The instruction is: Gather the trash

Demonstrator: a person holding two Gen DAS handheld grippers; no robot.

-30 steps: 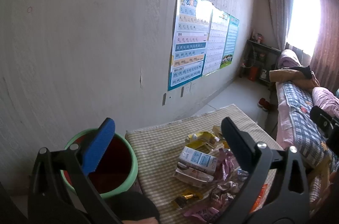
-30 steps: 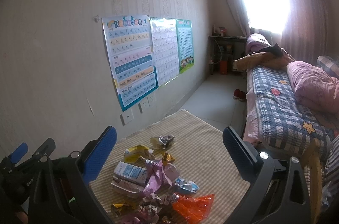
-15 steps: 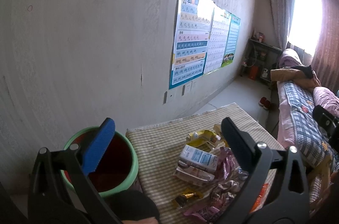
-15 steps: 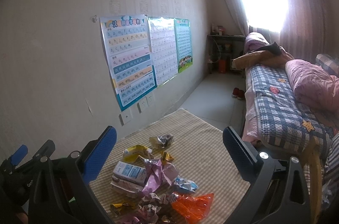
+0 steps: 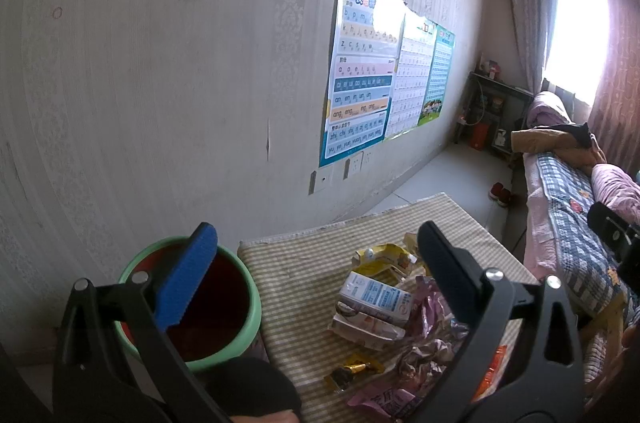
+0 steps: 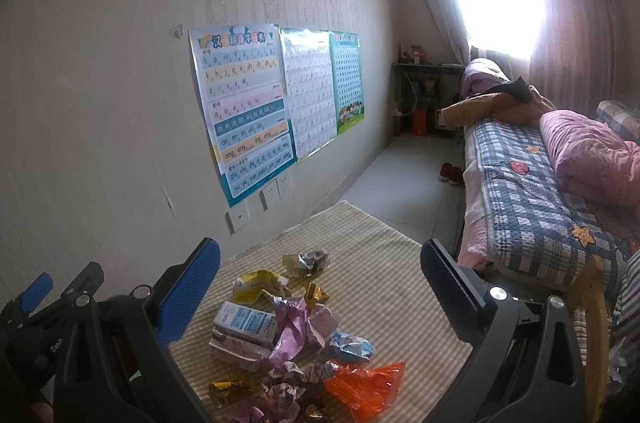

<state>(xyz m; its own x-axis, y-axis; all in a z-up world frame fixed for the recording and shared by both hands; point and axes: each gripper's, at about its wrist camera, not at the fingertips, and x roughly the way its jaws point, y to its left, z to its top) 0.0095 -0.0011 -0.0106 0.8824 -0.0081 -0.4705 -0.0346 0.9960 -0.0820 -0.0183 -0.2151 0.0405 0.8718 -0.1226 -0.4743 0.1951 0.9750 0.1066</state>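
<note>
Both grippers are held above a low table covered with a checked cloth (image 6: 384, 263). The left gripper (image 5: 316, 263) has its fingers spread wide and grips nothing; its blue pad (image 5: 188, 279) lies in line with the green bin (image 5: 244, 331), which stands just beside the table's left edge and shows a dark red interior. The right gripper (image 6: 320, 279) likewise has its fingers wide apart and empty. The trash lies in a loose heap on the near half of the cloth: a white and blue milk carton (image 6: 244, 323), a yellow pouch (image 6: 256, 285) just behind it, a crumpled purple wrapper (image 6: 300, 331) touching the carton, an orange wrapper (image 6: 364, 385) at the near right, a small silver-blue wrapper (image 6: 352, 347), and a dark crumpled wrapper (image 6: 308, 261) set apart toward the far side. Three wall charts (image 6: 276, 103) hang on the wall beyond, and a bed with a checked quilt (image 6: 532, 195) stands to the right
</note>
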